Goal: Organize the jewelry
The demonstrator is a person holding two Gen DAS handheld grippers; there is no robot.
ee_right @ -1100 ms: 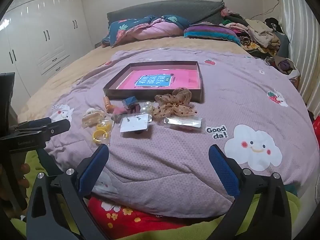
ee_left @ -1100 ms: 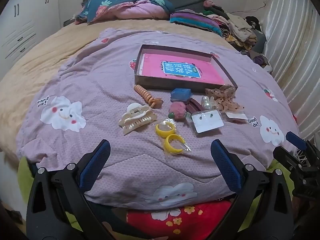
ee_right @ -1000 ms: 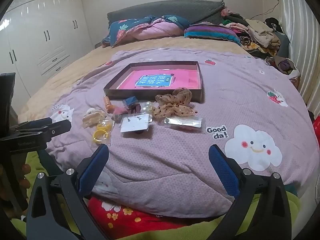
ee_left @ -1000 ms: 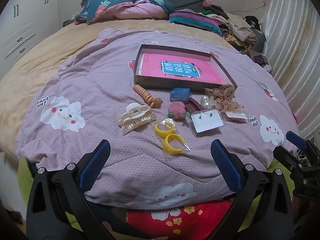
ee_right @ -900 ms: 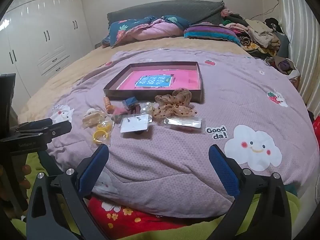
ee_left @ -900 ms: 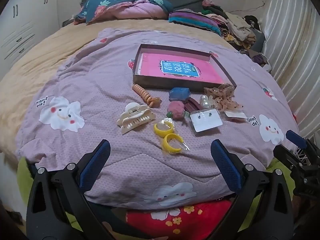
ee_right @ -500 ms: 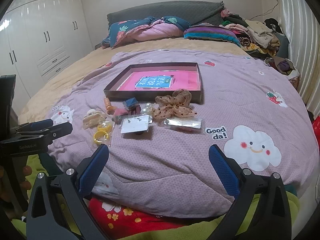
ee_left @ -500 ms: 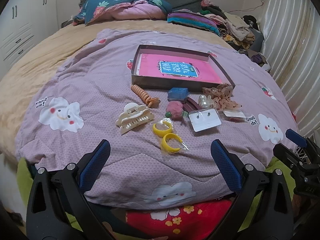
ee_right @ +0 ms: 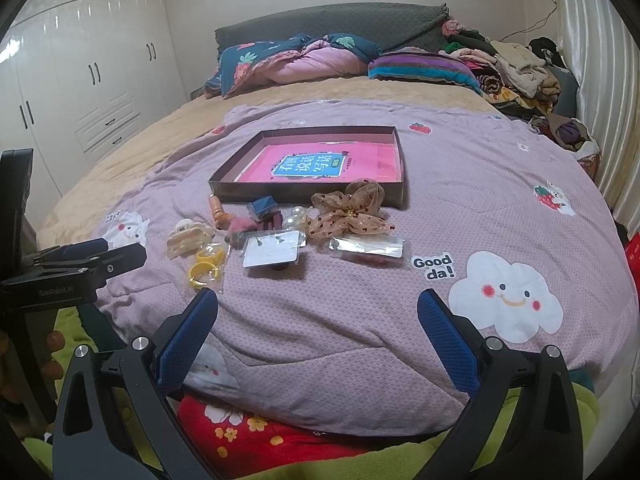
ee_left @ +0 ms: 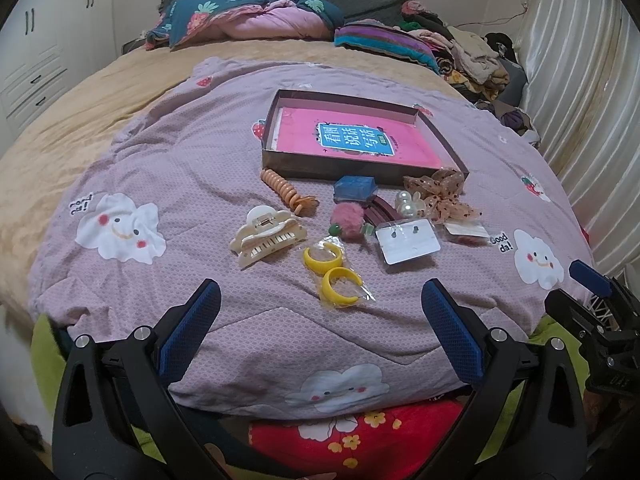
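Several accessories lie on the purple quilt in front of a shallow brown box (ee_left: pixel 440 139) (ee_right: pixel 308 192) with a pink book in it. Among them are a cream claw clip (ee_left: pixel 267 236) (ee_right: pixel 187 240), two bagged yellow hoop earrings (ee_left: pixel 334 274) (ee_right: pixel 207 266), an earring card (ee_left: pixel 408 241) (ee_right: pixel 274 253), an orange spiral tie (ee_left: pixel 286 192), a pink pompom (ee_left: pixel 347 218), a blue clip (ee_left: pixel 355 189), pearls (ee_left: pixel 407 206) and a dotted bow (ee_left: pixel 444 196) (ee_right: pixel 352 210). My left gripper (ee_left: pixel 320 306) and right gripper (ee_right: pixel 318 312) hover open at the quilt's near edge, both empty.
Pillows and a folded quilt (ee_left: pixel 248 16) sit at the headboard. A pile of clothes (ee_left: pixel 472 56) fills the far right corner by the curtain (ee_left: pixel 580 80). White wardrobes (ee_right: pixel 80 88) stand on the left. A red flowered cover (ee_left: pixel 352 428) hangs below the near edge.
Both views have shifted only slightly; the items sit a touch further left in the left wrist view. Nothing was taken hold of, and both grippers stay open.
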